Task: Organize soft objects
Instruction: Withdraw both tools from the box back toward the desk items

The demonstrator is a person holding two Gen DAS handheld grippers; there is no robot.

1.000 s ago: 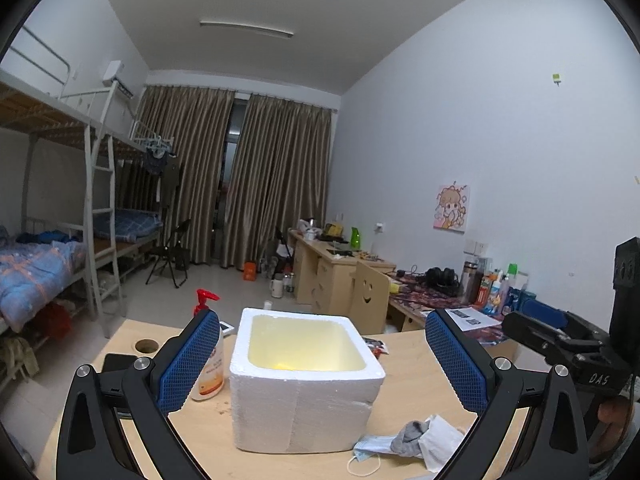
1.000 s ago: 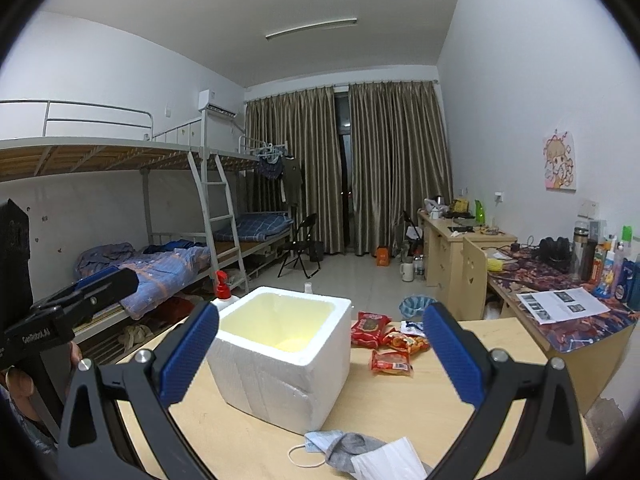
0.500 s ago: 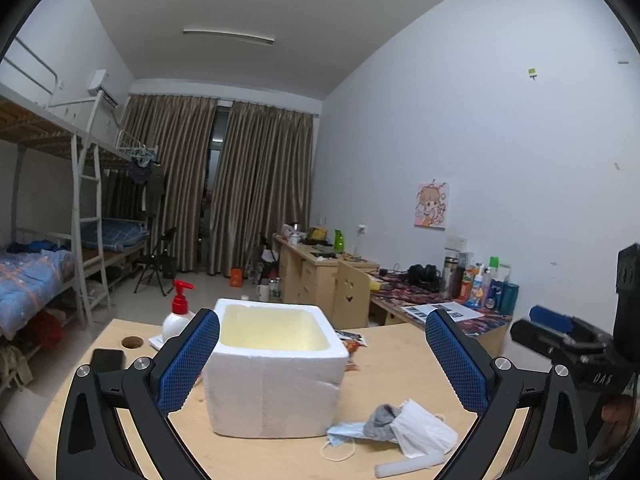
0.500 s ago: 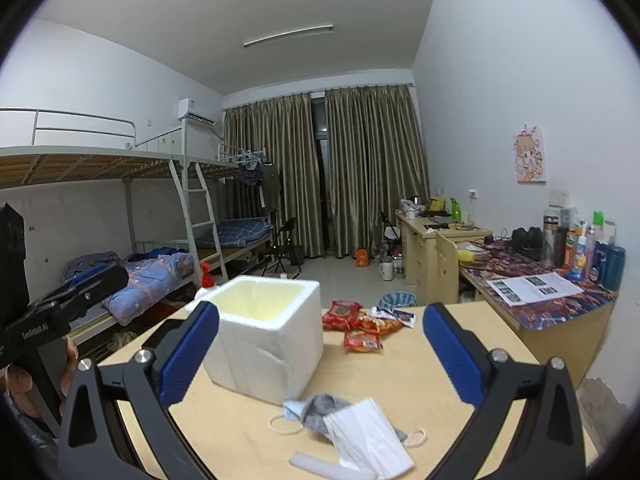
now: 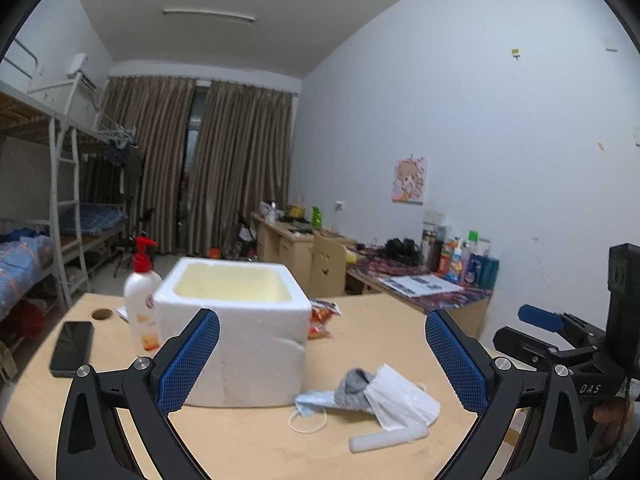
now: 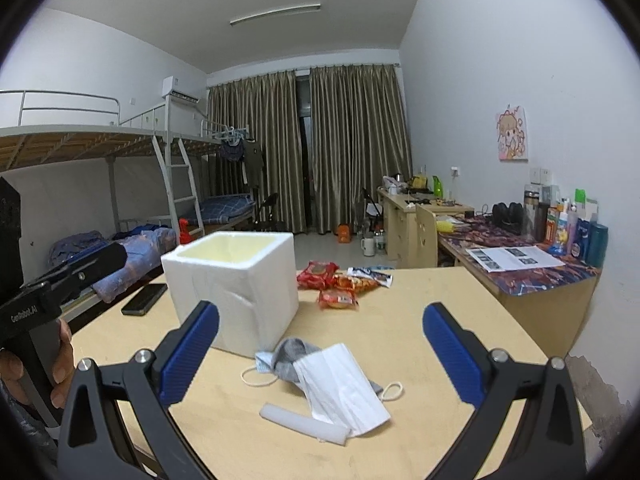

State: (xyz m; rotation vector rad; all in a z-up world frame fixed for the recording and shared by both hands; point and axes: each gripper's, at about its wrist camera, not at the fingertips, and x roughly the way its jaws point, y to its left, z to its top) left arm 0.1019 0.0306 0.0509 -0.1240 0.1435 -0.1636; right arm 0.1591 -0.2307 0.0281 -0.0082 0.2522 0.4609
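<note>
A small heap of soft things lies on the table [image 6: 460, 320] just in front of the foam box [image 6: 236, 276], at its near right corner. The heap is made of a white face mask [image 6: 340, 384] on top, a grey sock [image 6: 290, 354] bunched under it, and a pale blue mask [image 5: 316, 402] peeking out beneath, its ear loop trailing toward the viewer. A short white foam stick [image 6: 302, 424] lies just beside the heap, on the side away from the box.

The white mask's long axis runs diagonally, from the box corner out and to the right. The foam stick lies roughly crosswise, near the mask's lower edge.

From the right claw [image 6: 320, 354], the heap sits almost dead centre between the two blue pads, ahead and low. From the left claw [image 5: 322, 362], the heap lies ahead and right of centre, with the box filling the space ahead on the left. The right claw looks the better lined up to reach the heap, judging by this.

Both claws are spread wide and hold nothing.

The box is open at the top and seems empty inside, though its floor is hidden. Behind the box lie red snack packets [image 6: 332, 280]. To the box's left stand a pump bottle [image 5: 140, 308] and a dark phone [image 5: 72, 348].
</note>
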